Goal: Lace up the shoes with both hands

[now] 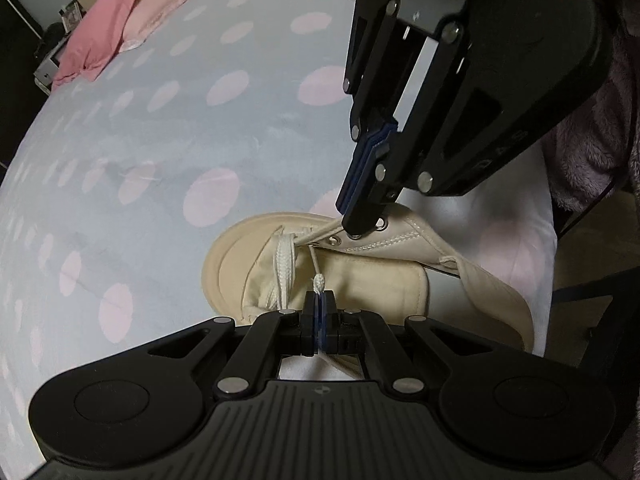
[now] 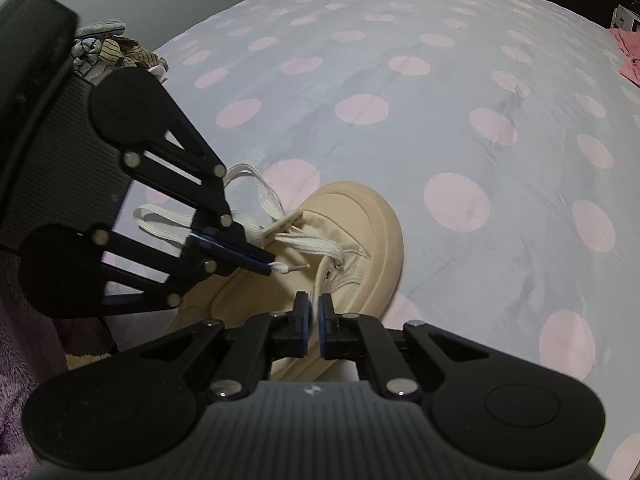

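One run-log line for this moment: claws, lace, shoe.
left claw: shut on lace tip | right claw: shut on lace by eyelets | shoe: on dotted bedcover, partly laced

At the bottom centre of the frame my right gripper (image 2: 315, 312) pinches a flat cream lace (image 2: 318, 280) of the beige canvas shoe (image 2: 360, 220) on the pink-dotted grey blanket (image 2: 460, 92), while my left gripper (image 2: 269, 264) at centre left clamps the lace's frayed tip (image 2: 280, 267).
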